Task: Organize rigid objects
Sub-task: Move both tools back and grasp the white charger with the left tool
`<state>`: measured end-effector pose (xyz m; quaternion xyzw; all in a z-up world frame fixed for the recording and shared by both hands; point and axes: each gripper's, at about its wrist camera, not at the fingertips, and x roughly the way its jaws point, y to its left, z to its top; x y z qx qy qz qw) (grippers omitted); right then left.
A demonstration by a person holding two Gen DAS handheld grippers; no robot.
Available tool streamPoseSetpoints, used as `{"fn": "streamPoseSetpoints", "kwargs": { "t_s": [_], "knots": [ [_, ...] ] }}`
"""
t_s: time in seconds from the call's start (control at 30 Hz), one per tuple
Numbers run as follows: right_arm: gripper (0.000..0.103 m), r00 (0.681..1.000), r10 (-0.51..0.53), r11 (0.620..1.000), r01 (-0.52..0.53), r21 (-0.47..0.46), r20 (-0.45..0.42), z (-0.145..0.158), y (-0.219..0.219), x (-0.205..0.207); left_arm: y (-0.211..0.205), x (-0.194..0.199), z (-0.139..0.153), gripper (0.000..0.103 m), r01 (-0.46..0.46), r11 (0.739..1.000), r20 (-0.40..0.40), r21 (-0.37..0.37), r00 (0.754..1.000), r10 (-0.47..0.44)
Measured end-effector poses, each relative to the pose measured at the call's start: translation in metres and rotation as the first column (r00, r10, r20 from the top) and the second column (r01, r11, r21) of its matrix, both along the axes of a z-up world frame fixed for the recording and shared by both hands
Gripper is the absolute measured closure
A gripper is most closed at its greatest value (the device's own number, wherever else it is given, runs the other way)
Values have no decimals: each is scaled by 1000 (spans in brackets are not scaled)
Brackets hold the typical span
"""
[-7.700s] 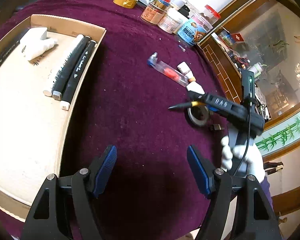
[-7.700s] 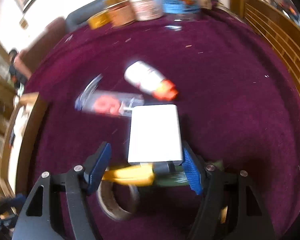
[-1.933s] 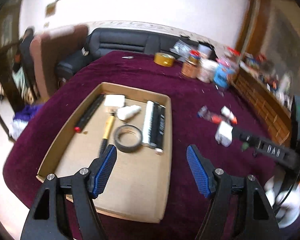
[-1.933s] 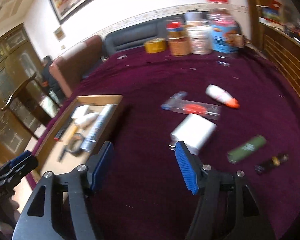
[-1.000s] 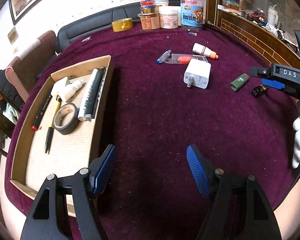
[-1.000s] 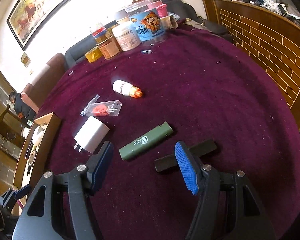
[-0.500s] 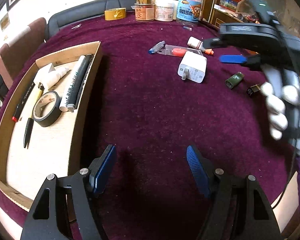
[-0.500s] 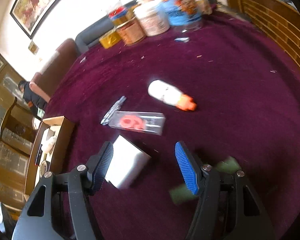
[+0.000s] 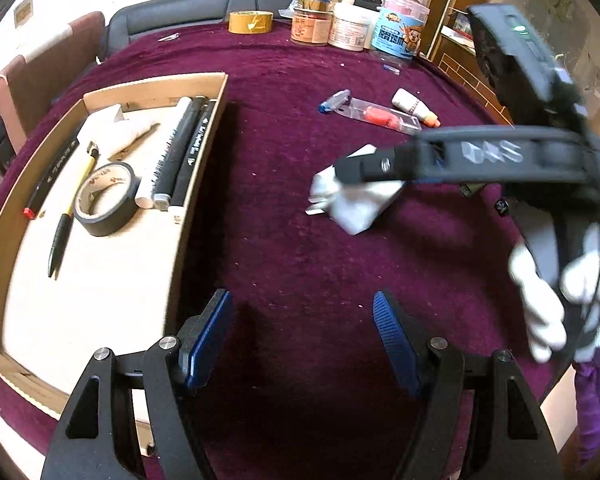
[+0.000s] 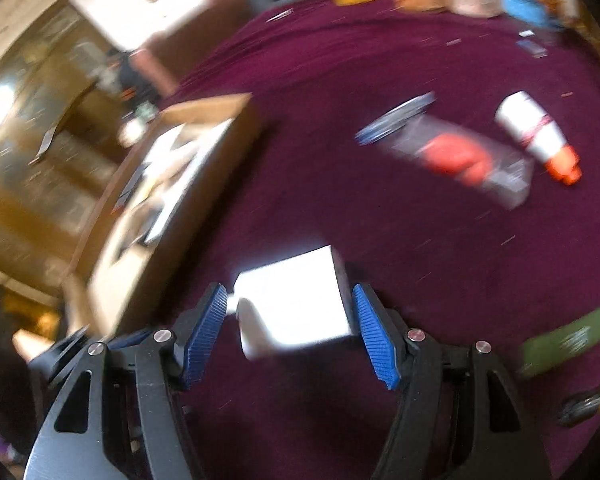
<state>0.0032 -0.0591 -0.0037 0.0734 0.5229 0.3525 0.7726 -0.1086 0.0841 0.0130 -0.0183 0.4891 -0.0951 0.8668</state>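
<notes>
Between the blue pads of the right gripper a white charger was seen, lying flat on the purple cloth. The jaws were opening; the right pad stood just beside the charger's edge and the left pad apart from it, so nothing was clamped. The prongs (blurred) pointed toward the left pad.

The charger was judged a light, stiff block with smooth, rather slippery faces. It would best be taken across its two flat sides, at mid-body and clear of the prongs, with a firm squeeze, since no harm from crushing was expected.

Beyond the fingers and to their left the cardboard tray was seen, well apart. Ahead and to the right lay a clear packet and a small bottle; a green tube lay off the right pad.

The left gripper was held spread and empty over bare cloth, with the tray's wall just beside its left pad. In the tray a tape roll and markers had already been laid.
</notes>
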Motion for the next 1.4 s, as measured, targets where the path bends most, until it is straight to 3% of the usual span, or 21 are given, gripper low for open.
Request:
{"fn": "streamPoseSetpoints", "kwargs": {
  "t_s": [0.1, 0.23, 0.33, 0.43, 0.63, 0.7, 0.87, 1.0, 1.2, 1.27, 1.4],
  "knots": [
    [37, 995, -67, 998, 68, -10, 75, 19, -24, -14, -5, -3, 3, 36, 19, 1000, 3, 8, 1000, -19],
    [37, 957, -220, 973, 230, -34, 189, 40, -78, -33, -13, 2, 11, 36, 71, 997, 25, 24, 997, -72],
    [37, 926, -327, 943, 334, -3, 185, 45, -116, -33, -34, 16, 19, 36, 178, 971, 91, 157, 977, -194],
    [37, 901, -405, 913, 407, 21, 158, 39, -149, -43, -51, 34, 18, 36, 268, 926, 122, 265, 943, -308],
    [37, 862, -499, 867, 496, 56, 93, 24, -184, -46, -64, 73, -14, 35, 353, 886, -39, 300, 933, -358],
    [37, 853, -515, 857, 511, 67, 79, 22, -193, -42, -66, 74, -12, 35, 353, 895, -27, 274, 933, -360],
    [37, 856, -513, 857, 508, 81, 64, 18, -195, -42, -58, 70, -8, 55, 293, 941, -36, 173, 956, -291],
    [37, 862, -505, 862, 500, 86, 51, 12, -188, -40, -53, 66, -9, 56, 234, 969, -58, 82, 972, -229],
    [37, 856, -516, 856, 511, 78, 47, 7, -189, -40, -63, 66, -14, 51, 228, 966, -31, 122, 974, -225],
    [37, 851, -522, 852, 518, 74, 49, 8, -190, -40, -65, 65, -15, 59, 218, 967, -5, 129, 976, -220],
    [37, 853, -519, 855, 516, 53, 53, 8, -188, -37, -56, 60, -13, 62, 203, 978, 6, 53, 979, -203]
  ]
}}
